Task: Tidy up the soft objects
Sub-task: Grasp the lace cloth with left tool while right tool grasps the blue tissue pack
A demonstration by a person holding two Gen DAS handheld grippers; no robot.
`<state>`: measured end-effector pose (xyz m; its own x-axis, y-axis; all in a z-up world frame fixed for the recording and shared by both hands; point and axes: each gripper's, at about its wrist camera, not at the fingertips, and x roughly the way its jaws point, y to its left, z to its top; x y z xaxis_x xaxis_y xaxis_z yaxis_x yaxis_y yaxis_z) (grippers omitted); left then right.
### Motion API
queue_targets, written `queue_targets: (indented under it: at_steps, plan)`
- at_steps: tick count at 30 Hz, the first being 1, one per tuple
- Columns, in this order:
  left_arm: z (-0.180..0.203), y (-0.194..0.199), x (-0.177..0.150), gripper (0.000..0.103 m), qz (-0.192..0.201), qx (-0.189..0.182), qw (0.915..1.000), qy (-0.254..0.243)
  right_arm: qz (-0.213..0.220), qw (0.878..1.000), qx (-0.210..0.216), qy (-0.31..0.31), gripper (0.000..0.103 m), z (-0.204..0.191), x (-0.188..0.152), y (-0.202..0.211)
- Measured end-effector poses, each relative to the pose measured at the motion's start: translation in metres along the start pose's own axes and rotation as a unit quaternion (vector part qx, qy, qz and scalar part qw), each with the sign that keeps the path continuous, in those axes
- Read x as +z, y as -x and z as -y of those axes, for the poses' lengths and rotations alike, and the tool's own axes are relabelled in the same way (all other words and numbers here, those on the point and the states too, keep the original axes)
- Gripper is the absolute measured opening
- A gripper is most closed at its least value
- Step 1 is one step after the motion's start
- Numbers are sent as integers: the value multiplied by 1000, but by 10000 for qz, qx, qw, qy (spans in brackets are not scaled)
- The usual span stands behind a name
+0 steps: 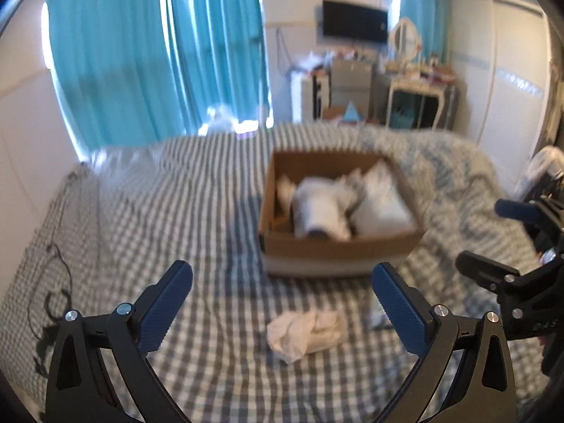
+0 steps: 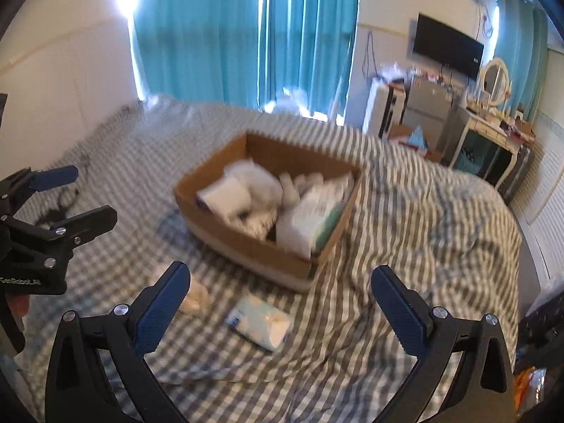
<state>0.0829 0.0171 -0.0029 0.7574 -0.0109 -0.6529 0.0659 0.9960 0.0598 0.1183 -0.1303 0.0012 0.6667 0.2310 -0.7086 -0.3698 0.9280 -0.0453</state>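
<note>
With both the left gripper (image 1: 282, 303) and right gripper (image 2: 280, 303) spread wide and empty over the checked bed (image 1: 176, 211), a crumpled cream cloth (image 1: 306, 333) and pale-blue soft packet (image 2: 261, 322) lie near its middle, beside the half-filled brown cardboard box (image 1: 338, 246), apparently awaiting collection.

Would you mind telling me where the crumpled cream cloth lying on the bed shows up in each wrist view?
Left wrist view: the crumpled cloth lies low in the centre, on the checked bedsheet between the tool's two fingers, nearer than the cardboard box.
Right wrist view: the crumpled cloth sits lower left, partly hidden behind the tool's left finger.
Shared landmark: the cardboard box, just beyond the cloth in both.
</note>
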Motion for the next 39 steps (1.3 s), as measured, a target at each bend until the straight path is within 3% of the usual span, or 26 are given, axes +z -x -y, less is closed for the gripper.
queue_targets:
  at_steps: [6,12,15,20,26,37,39]
  plan:
    - [10,-72,-34,103,-640,-42,9979,72,-439,9990,-77,32,103,11,-29,-63]
    - [18,-115,-69,101,-1113,-212,9935,75,-716,9972,225,-75,103,14,-53,-96]
    - [17,-126,-78,95,-1278,-275,9913,158,-887,9953,394,-16,103,7,-61,-107]
    - [17,-139,-89,67,-1682,-490,9839,353,-984,9939,472,176,103,-8,-67,-116]
    - [22,-130,-95,28,-1620,-623,9843,336,-1076,9922,598,181,100,-15,-71,-120]
    - [5,-96,-96,27,-1184,-425,9909,480,-1317,9888,643,282,74,-23,-75,-141]
    - [2,-96,-99,27,-1183,-426,9909,472,-1236,9893,714,288,60,-24,-74,-137]
